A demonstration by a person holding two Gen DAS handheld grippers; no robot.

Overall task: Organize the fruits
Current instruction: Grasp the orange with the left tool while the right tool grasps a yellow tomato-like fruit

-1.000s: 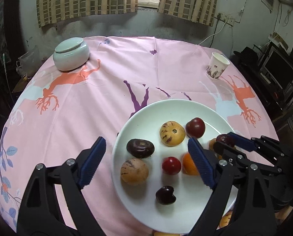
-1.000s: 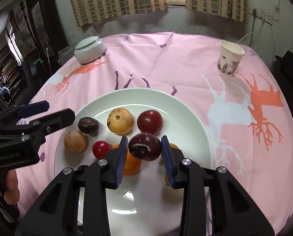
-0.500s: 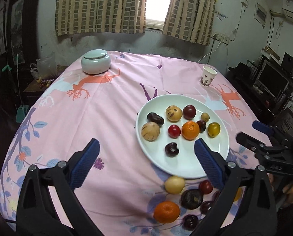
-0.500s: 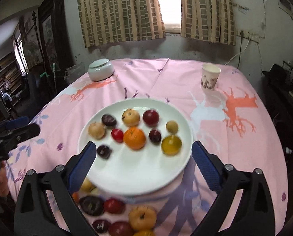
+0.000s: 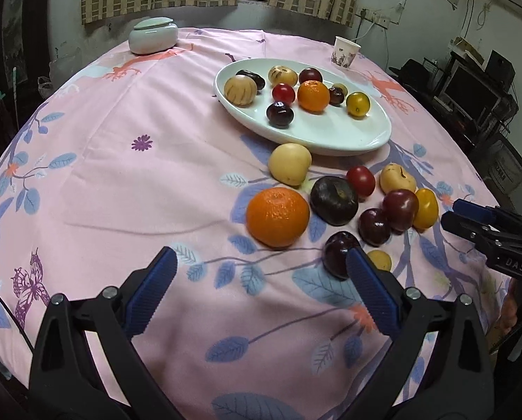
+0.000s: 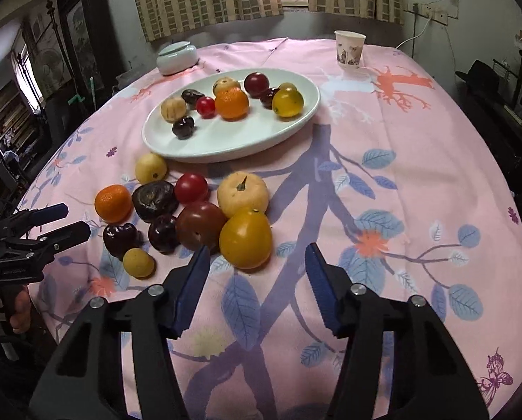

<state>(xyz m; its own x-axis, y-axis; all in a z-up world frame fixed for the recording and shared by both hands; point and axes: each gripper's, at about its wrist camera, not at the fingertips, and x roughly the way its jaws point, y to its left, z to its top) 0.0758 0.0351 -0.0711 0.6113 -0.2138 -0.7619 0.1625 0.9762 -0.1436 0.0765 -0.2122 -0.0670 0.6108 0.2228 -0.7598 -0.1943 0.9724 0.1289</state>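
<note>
A white plate (image 5: 331, 143) (image 6: 225, 152) holds several fruits, among them an orange, plums and a yellow fruit. Nearer me a loose pile lies on the pink cloth: an orange (image 5: 277, 217) (image 6: 113, 203), dark plums, red and yellow fruits. My left gripper (image 5: 259, 262) (image 6: 75, 218) is open and empty above the cloth, with a dark plum (image 5: 341, 259) beside its right finger. My right gripper (image 6: 257, 255) (image 5: 450, 213) has its jaws closing. A big yellow fruit (image 6: 245, 238) sits just ahead of the gap, and the pads are clear of it.
A pale lidded jar (image 5: 153, 35) (image 6: 176, 56) and a paper cup (image 5: 345, 51) (image 6: 349, 49) stand at the far side of the round table. Dark furniture and a monitor crowd the right. A hand holds the left gripper's grip at the table's near edge.
Both grippers have drawn back from over the plate toward the near edge. The right one released a dark plum onto the plate, opened wide, then narrowed. The loose pile has come into view.
</note>
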